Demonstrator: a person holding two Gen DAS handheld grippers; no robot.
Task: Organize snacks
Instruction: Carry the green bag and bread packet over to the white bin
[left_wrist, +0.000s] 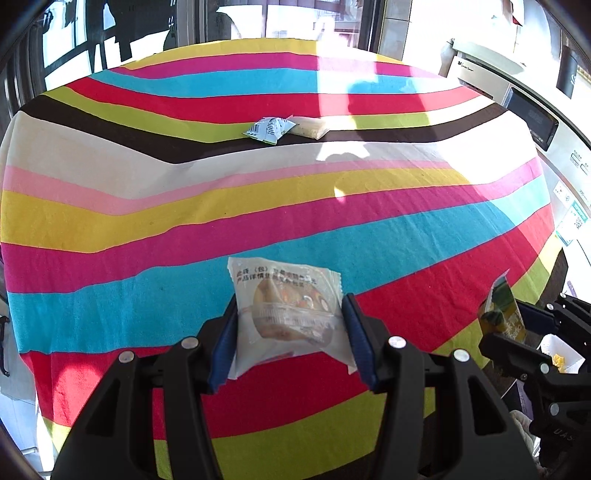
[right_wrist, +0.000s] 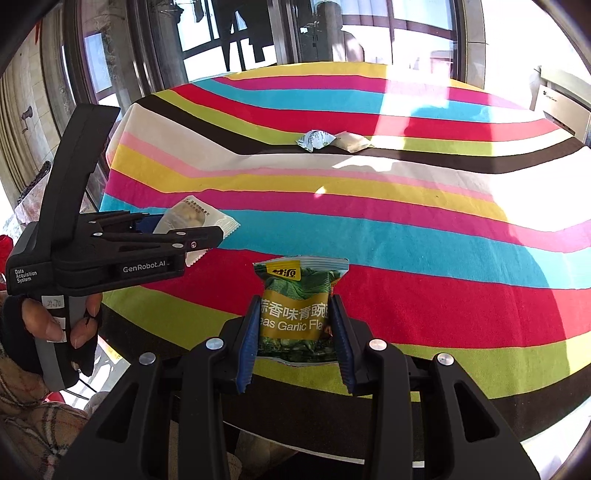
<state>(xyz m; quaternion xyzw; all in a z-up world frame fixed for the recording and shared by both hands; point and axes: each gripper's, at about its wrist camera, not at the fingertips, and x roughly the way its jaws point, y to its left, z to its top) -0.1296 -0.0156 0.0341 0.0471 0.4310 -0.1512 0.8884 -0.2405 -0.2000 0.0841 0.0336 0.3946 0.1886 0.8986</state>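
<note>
A: Two snack packets are held, one in each gripper. In the left wrist view, a clear pastry packet (left_wrist: 286, 314) printed with Chinese text is clamped between the blue pads of the left gripper (left_wrist: 290, 338), above the near edge of the striped tablecloth (left_wrist: 147, 221).

B: And what is seen in the other gripper?

A: A green pea packet (right_wrist: 295, 310), marked "Garlic Fla" with a yellow label at its top, is pinched upright between the pads of the right gripper (right_wrist: 295, 341). The jaws are drawn narrow against its sides.

B: Can each gripper be seen from the other camera?

A: Yes. In the right wrist view the left gripper (right_wrist: 207, 240) is shown at the left, lettered "GenRobot.AI", with the pastry packet (right_wrist: 192, 218) sticking out past its fingers. Its handle is gripped by a hand (right_wrist: 55, 325) in a dark fingerless glove. In the left wrist view the right gripper (left_wrist: 517, 332) is caught at the right edge with the pea packet (left_wrist: 502, 314) in it.

B: What is found farther off?

A: Toward the far side of the table, on the dark stripe, two small packets are laid touching: a white-and-green sachet (left_wrist: 269, 129) and a pale beige sachet (left_wrist: 308, 129) to its right. Beyond the table, windows are seen, and a white appliance (left_wrist: 491, 81) at the right.
</note>
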